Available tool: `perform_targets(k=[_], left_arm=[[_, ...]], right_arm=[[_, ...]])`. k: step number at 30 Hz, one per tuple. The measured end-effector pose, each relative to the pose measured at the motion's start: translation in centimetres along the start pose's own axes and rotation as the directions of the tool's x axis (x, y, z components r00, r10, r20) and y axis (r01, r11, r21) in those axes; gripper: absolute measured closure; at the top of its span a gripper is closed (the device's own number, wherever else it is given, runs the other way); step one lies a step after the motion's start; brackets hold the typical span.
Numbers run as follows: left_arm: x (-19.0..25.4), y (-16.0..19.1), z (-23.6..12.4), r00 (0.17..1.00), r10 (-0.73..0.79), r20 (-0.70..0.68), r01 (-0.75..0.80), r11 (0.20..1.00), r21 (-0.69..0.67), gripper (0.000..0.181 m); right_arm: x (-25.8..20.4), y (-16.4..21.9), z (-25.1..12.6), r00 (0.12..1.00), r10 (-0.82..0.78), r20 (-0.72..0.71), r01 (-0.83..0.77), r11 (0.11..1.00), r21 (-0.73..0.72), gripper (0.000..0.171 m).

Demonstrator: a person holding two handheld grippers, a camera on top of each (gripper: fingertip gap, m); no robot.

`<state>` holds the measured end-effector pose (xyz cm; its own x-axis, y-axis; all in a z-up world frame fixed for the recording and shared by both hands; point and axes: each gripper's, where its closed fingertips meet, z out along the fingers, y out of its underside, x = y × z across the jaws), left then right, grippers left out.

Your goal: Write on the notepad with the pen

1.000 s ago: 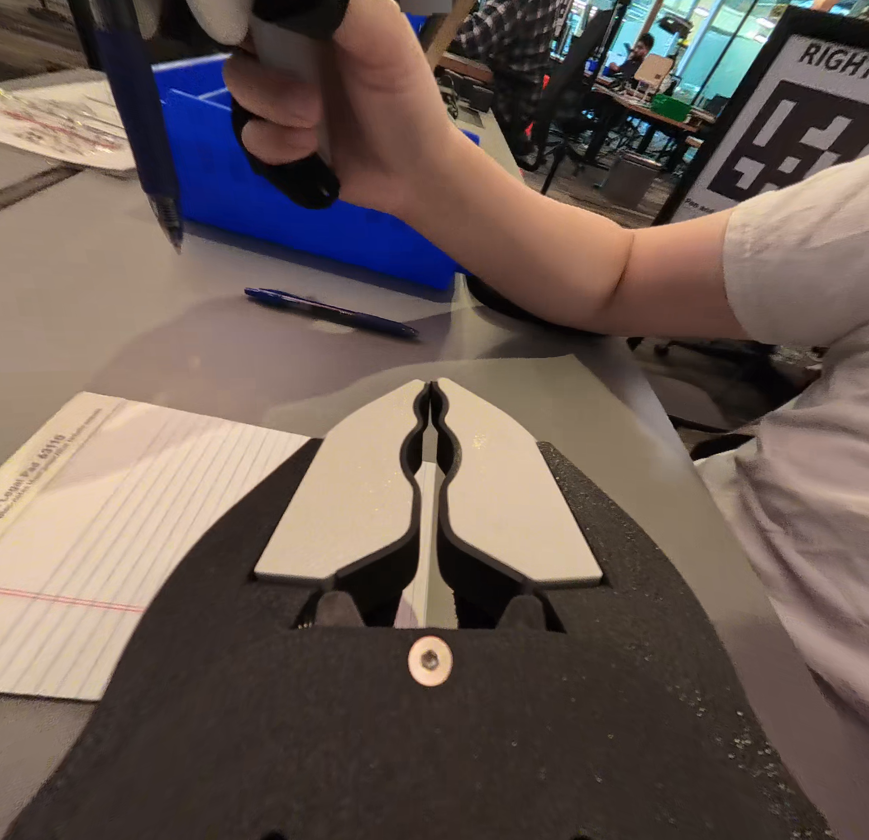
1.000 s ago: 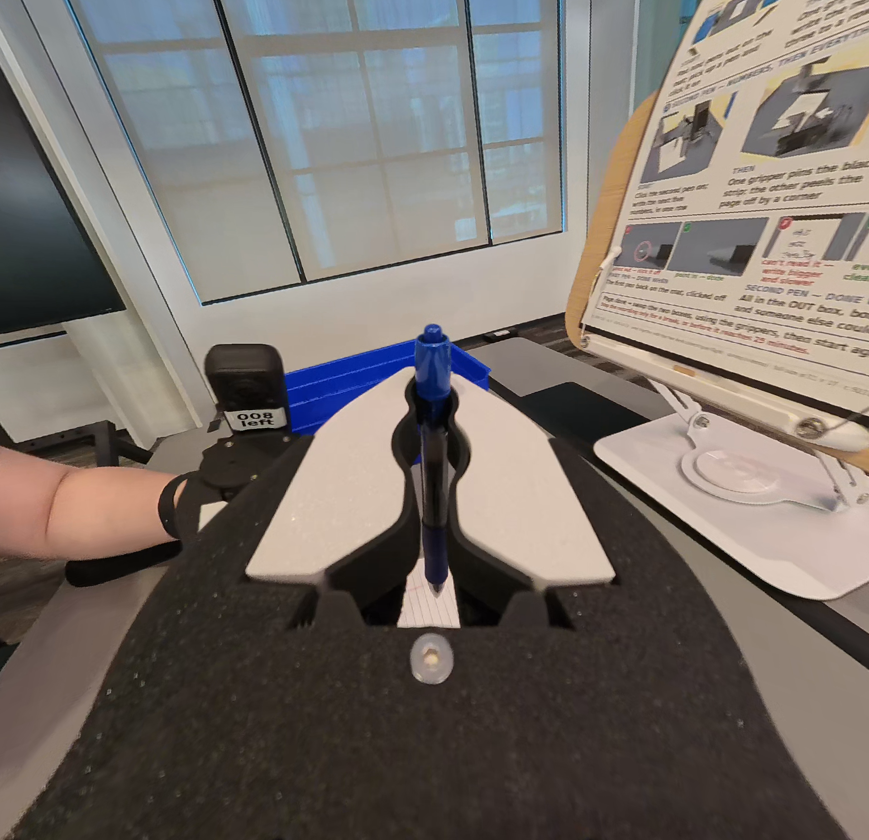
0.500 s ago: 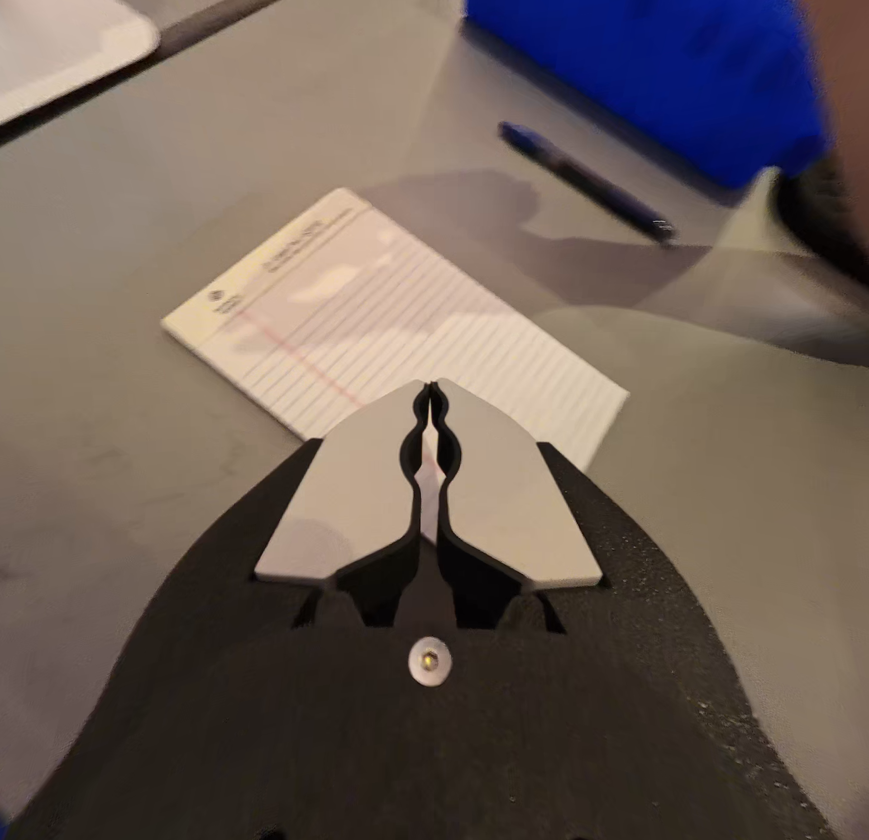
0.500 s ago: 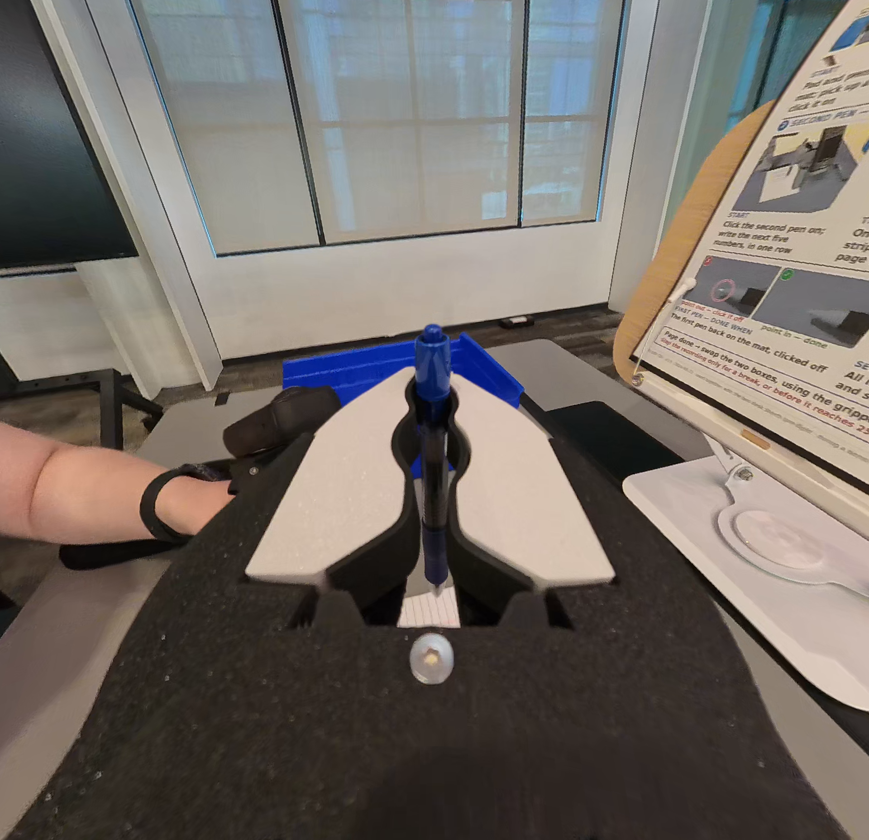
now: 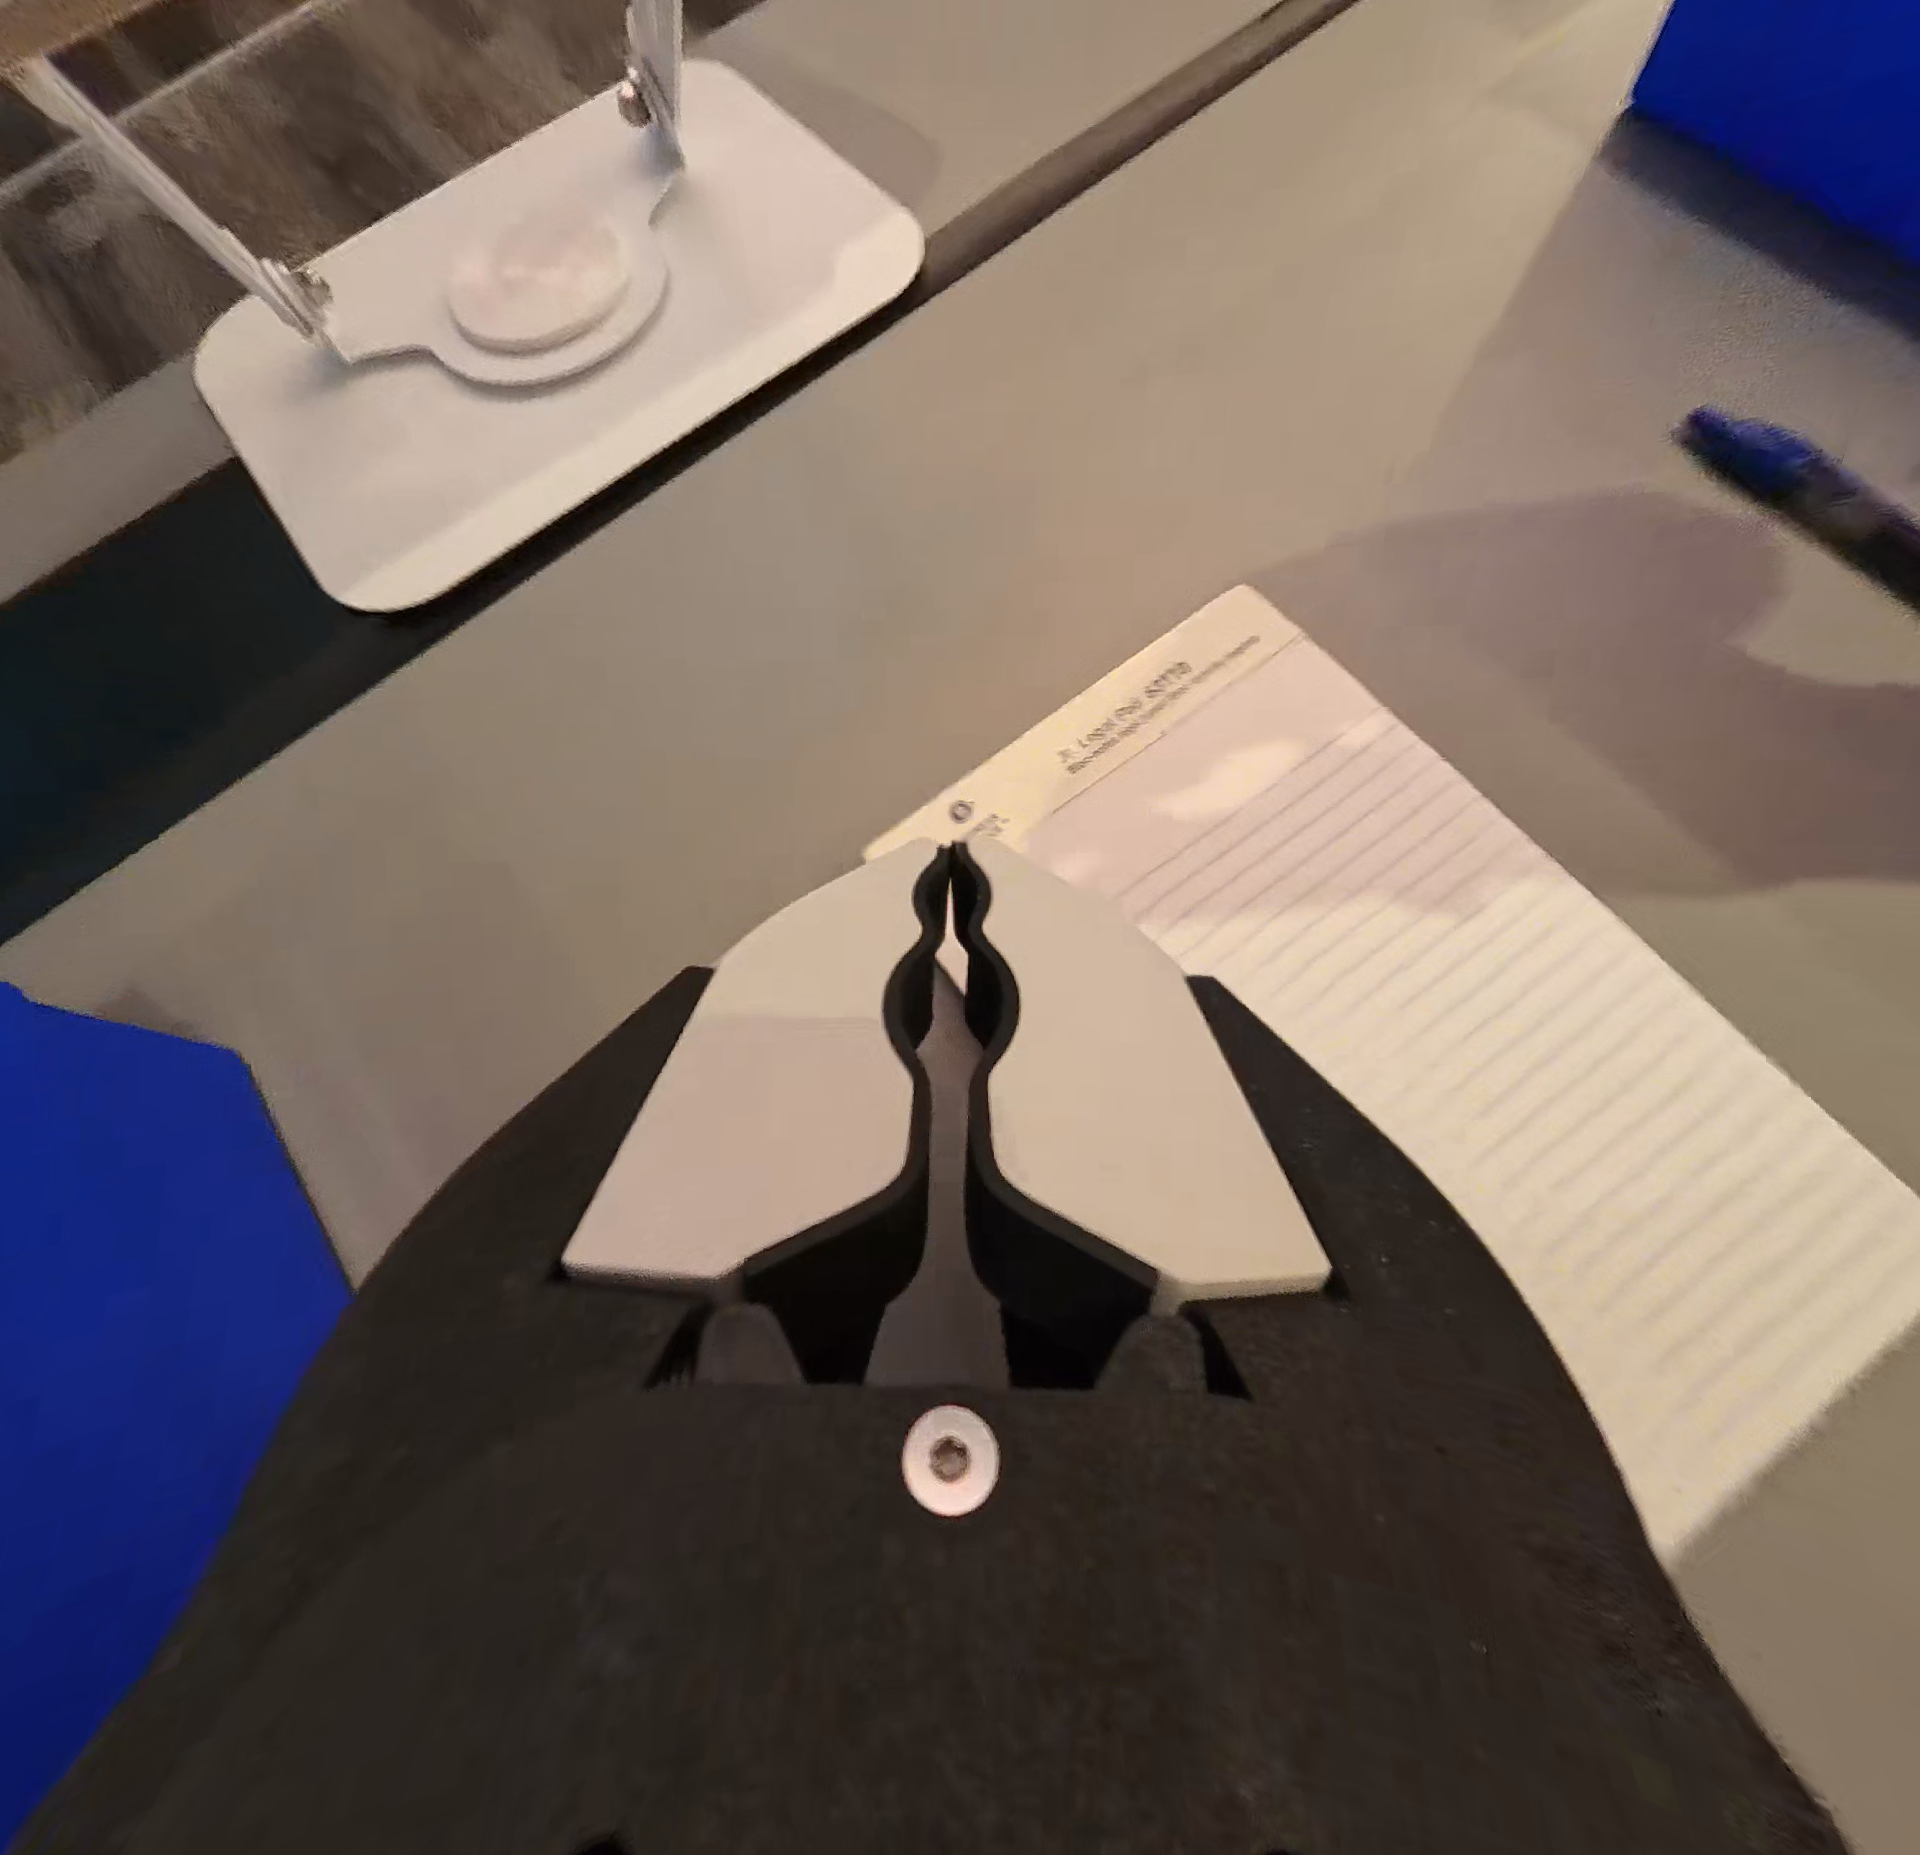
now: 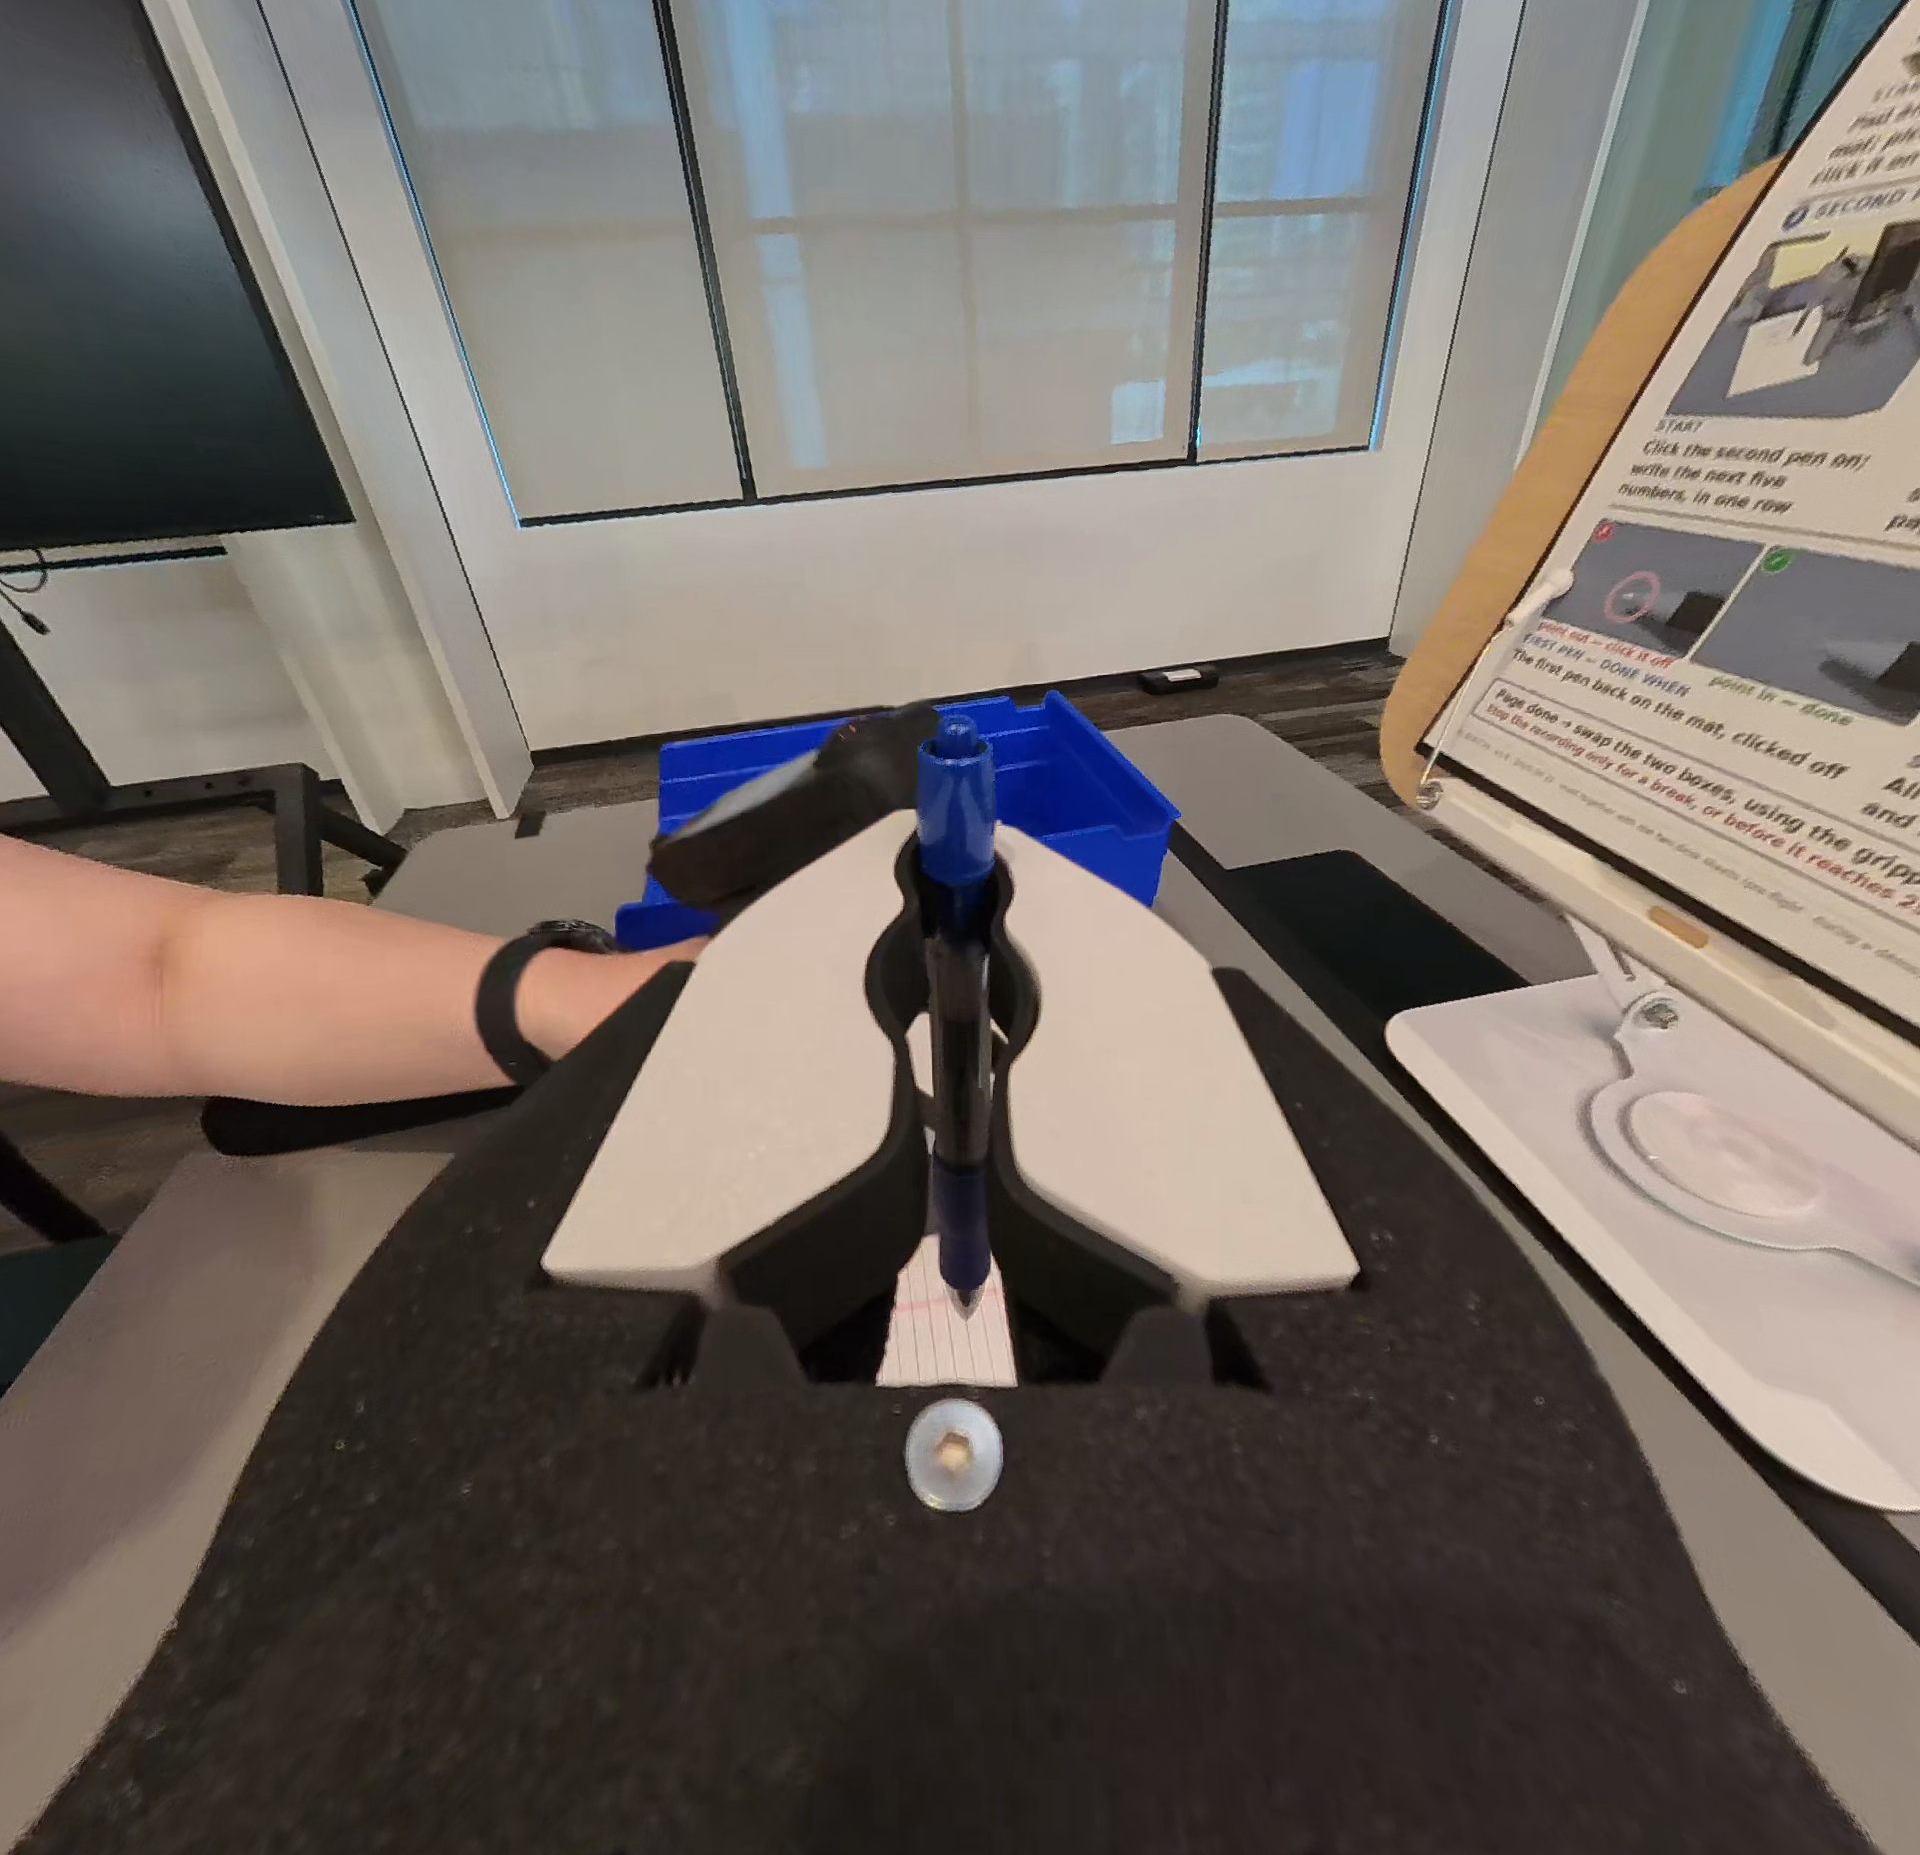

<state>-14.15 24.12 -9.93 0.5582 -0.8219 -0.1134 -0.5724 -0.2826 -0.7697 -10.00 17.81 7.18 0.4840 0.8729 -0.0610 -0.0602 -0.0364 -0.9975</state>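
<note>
Your right gripper jaws clamped on the upright blue pen, tip over the notepad, your left gripper jaws closed empty above the notepad's top corner, spare pen near the tabletop's right edge.

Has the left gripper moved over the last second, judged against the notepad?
Yes. The left gripper, shut and empty, has swung toward the notepad's printed header strip; its fingers now cover the pad's near corner, with the white stand base ahead.
</note>
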Motion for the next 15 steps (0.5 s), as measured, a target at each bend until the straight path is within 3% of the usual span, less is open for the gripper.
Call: perform_targets(k=[6,15], left_arm=[[0.2,1.3,3.3,0.989,0.142,0.048,-0.140,0.989,-0.055,0.181],[2.5,2.9,3.8,0.990,0.137,-0.046,-0.142,0.979,-0.146,0.181]], right_arm=[[-0.8,-1.5,-2.1,0.999,-0.033,0.004,0.033,0.999,0.004,0.165],[-0.4,-2.7,-3.7,0.998,-0.055,-0.018,0.055,0.998,0.013,0.165]])
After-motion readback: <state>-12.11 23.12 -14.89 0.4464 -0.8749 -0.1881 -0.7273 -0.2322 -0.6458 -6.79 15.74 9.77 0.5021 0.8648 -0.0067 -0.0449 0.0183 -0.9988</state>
